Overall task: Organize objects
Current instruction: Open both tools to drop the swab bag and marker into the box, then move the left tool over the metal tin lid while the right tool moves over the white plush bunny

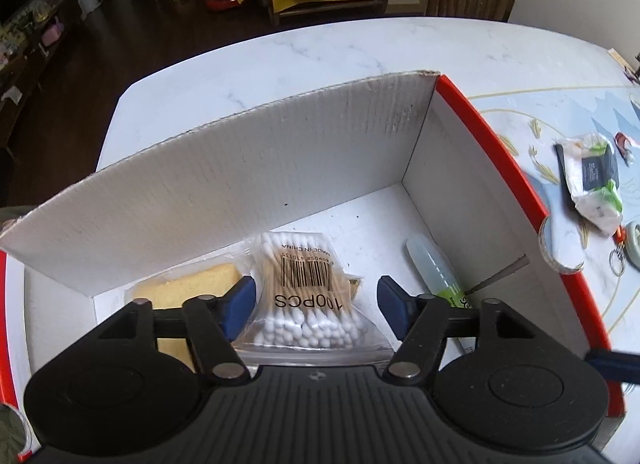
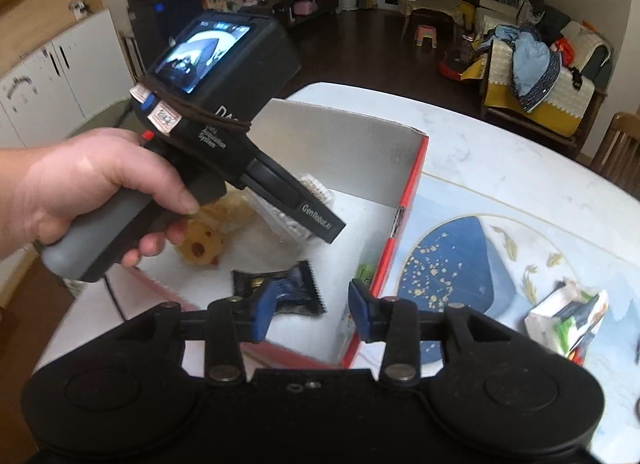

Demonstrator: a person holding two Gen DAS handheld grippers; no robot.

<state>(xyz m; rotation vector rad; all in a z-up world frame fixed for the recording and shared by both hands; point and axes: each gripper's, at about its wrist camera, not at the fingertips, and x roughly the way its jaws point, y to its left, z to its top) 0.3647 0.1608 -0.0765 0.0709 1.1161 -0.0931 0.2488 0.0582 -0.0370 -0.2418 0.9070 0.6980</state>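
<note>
Inside the red-edged cardboard box the left gripper hangs with jaws apart over a bag of cotton swabs, gripping nothing (a yellow sponge lies beside it). The right gripper, jaws apart and empty, hovers above a dark snack packet at the box's near corner.

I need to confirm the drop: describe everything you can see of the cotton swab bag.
The cotton swab bag is a clear zip-top plastic pouch of wooden-stemmed, white-tipped swabs, with a barcode label reading "100PCS". It lies flat on the floor of the box, partly over a yellow sponge. The left gripper straddles it, open, pads not pressing it.
</note>
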